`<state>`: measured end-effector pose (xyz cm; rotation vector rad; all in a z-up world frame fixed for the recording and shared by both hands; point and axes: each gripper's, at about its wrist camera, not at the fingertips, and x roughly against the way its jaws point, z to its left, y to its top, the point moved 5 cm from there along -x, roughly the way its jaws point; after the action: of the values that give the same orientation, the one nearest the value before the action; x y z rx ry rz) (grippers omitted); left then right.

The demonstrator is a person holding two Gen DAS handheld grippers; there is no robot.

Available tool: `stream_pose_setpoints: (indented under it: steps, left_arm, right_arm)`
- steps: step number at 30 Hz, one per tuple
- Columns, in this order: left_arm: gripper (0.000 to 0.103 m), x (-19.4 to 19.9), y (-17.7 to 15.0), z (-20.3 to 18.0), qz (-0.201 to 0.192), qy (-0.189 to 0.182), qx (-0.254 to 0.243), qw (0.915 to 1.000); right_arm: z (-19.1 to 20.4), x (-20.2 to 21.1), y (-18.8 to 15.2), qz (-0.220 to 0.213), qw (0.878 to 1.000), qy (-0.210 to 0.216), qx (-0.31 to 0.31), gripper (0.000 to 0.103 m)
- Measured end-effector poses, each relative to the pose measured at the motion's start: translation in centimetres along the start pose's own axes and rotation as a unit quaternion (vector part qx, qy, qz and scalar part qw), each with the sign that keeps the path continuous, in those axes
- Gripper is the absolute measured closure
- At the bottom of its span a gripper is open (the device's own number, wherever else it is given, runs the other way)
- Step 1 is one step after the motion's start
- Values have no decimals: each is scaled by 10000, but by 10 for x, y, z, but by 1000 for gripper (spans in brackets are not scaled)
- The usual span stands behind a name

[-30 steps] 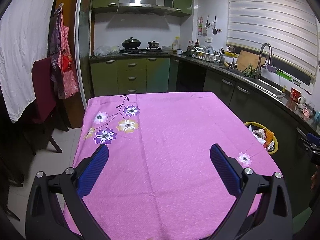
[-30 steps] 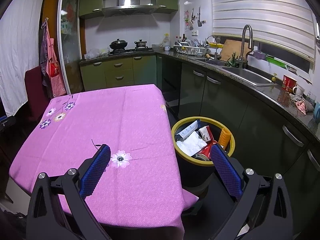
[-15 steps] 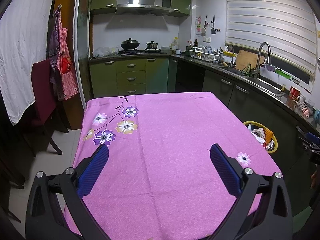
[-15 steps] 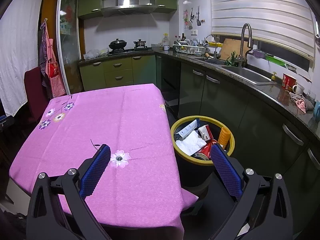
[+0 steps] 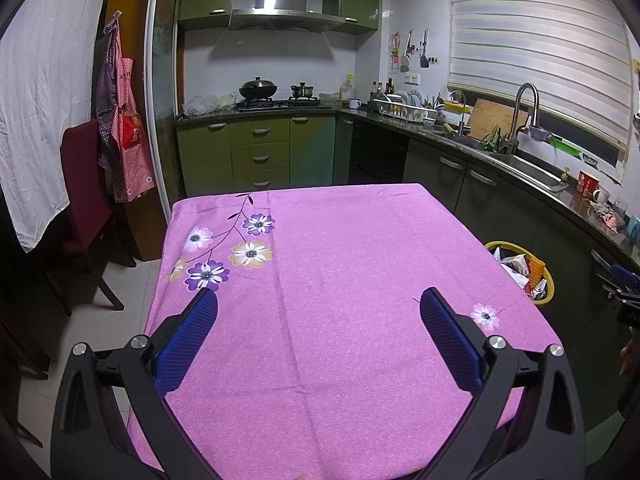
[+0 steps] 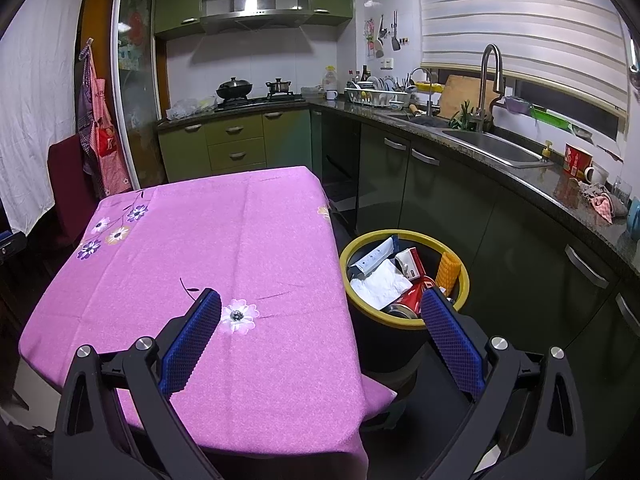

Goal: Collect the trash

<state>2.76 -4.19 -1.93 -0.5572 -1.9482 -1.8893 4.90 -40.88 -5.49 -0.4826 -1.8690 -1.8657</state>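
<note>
A black trash bin with a yellow rim [image 6: 404, 322] stands on the floor right of the table, holding white paper [image 6: 380, 282], a red can [image 6: 412, 296], cartons and a yellow corn cob [image 6: 447, 268]. It also shows in the left wrist view [image 5: 550, 280]. My right gripper [image 6: 320, 306] is open and empty, above the table's near right corner beside the bin. My left gripper [image 5: 318, 306] is open and empty, above the pink flowered tablecloth [image 5: 320, 280]. No trash shows on the cloth.
Green kitchen cabinets and a dark counter with a sink [image 6: 492, 148] run along the right and back. A stove with a wok [image 5: 258, 90] is at the back. A dark red chair [image 5: 86, 188] and hanging aprons stand left of the table.
Both views have shifted only slightly; the right gripper has eased a little nearer the table. Both grippers stay open and empty.
</note>
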Motion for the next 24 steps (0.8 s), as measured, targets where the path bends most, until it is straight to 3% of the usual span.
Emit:
stream_pose_setpoints:
  steps: [24]
  left_arm:
    - [6,-1,-1,0,22,-23,-23,10000]
  right_arm:
    - [4,-3,-3,18,10000,8,-11,5]
